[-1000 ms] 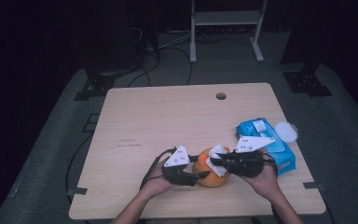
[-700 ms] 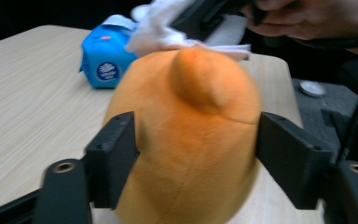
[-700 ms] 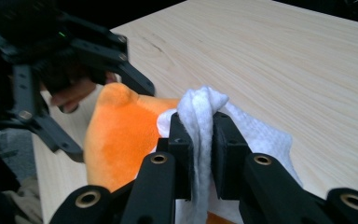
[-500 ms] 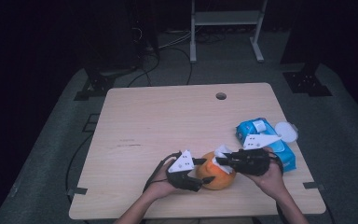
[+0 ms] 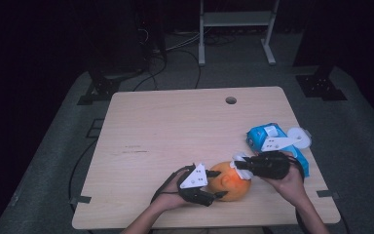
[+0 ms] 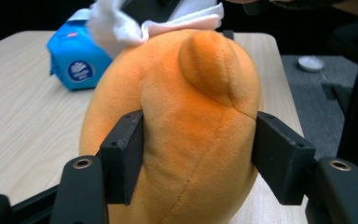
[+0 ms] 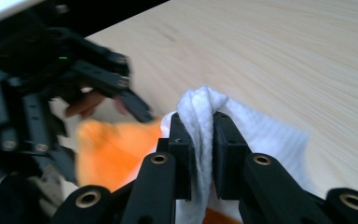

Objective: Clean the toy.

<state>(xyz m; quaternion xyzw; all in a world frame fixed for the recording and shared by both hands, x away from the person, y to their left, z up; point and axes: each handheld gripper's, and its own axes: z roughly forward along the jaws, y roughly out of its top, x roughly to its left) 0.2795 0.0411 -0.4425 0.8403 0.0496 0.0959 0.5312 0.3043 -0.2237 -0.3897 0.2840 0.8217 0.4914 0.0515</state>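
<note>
The round orange plush toy (image 5: 230,182) sits on the light wooden table (image 5: 175,131), near the front edge. The left tongs (image 5: 213,184) grip the toy's left side, both black pads pressed into the plush; their jaws have just been opening a little. The right tongs (image 5: 239,164) are clamped nearly closed on a folded white cloth (image 7: 200,114), held against the toy's top. Beyond the toy to the right lies a blue tissue pack (image 5: 268,139).
</note>
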